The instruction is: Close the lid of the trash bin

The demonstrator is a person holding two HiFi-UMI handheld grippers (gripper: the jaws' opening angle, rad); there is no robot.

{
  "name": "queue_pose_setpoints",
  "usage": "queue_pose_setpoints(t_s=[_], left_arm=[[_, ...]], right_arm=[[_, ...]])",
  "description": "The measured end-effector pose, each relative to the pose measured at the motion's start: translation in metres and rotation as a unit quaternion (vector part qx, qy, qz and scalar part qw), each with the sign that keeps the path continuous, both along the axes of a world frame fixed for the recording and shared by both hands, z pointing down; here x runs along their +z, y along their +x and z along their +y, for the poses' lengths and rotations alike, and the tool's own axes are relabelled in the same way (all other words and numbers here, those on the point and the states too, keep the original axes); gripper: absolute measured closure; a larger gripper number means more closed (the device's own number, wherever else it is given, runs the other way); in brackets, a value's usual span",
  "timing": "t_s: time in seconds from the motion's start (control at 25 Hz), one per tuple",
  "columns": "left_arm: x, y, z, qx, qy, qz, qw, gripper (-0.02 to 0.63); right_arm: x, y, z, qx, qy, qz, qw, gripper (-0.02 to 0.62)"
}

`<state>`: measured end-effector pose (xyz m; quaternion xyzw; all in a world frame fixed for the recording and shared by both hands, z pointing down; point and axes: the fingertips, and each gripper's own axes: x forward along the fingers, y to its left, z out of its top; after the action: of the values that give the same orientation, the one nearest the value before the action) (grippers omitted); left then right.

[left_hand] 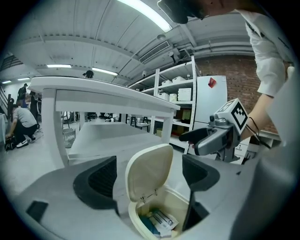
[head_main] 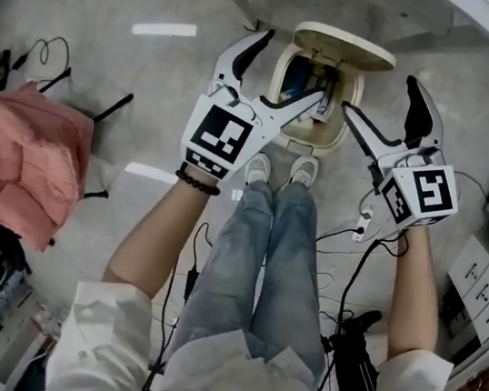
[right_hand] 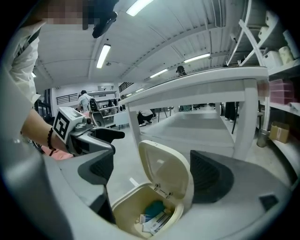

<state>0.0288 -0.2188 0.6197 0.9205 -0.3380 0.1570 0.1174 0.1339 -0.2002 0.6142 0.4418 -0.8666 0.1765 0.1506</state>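
Fingers (left_hand: 96, 180) of the left gripper (head_main: 296, 64) stand wide apart with nothing held, and in the left gripper view the raised lid (left_hand: 150, 171) shows in the gap between them, beyond their tips and touching neither. Right gripper (head_main: 379, 93) fingers (right_hand: 211, 176) are spread just as wide and also empty; in the right gripper view the lid again sits between them, leaning nearer the right-hand finger but clear of it. The bin (head_main: 313, 141), cream-coloured, stands on the grey floor (head_main: 152, 83) just in front of the person's shoes (head_main: 258, 166), with its lid tipped up on the hinge at the far rim and its mouth open. Inside lie some paper (right_hand: 157, 222) and a blue item (right_hand: 152, 208). From the head view the left gripper's inner finger reaches across above the open mouth while its outer finger points past the bin's left side; the right gripper hangs to the right of the bin, its inner fingertip near the right rim. A white table (left_hand: 103, 89) stands behind the bin, and a pink cloth (head_main: 10, 162) lies well off to the left.
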Motion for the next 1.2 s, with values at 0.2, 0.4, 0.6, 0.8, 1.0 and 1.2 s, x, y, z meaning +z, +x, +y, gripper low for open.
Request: queue_pose_setpoints(t_s=[0.2,0.4,0.6,0.8,1.0,1.2], left_arm=[[0.017,0.001,-0.015,0.005,0.002,-0.008,1.0000,0.149],[0.037,0.007,-0.028,0.006,0.001,-0.013,0.9999,0.150],[0.050,0.010,-0.039,-0.005,0.013,-0.023,0.9997,0.294],[0.057,0.009,-0.051,-0.015,0.017,-0.032,0.9992,0.404],[0.055,0.009,-0.060,-0.015,0.024,-0.036,0.9989,0.427],[0.058,0.010,-0.063,-0.010,0.030,-0.047,0.9984,0.479]], right_arm=[[0.016,0.010,-0.013,0.014,0.003,0.010,1.000,0.074],[0.040,0.021,-0.027,0.026,-0.002,0.023,0.999,0.074],[0.058,0.029,-0.040,0.044,0.007,0.030,0.999,0.078],[0.067,0.031,-0.052,0.054,0.011,0.030,0.998,0.142],[0.068,0.031,-0.057,0.064,0.019,0.035,0.997,0.210],[0.069,0.030,-0.059,0.074,0.031,0.045,0.996,0.306]])
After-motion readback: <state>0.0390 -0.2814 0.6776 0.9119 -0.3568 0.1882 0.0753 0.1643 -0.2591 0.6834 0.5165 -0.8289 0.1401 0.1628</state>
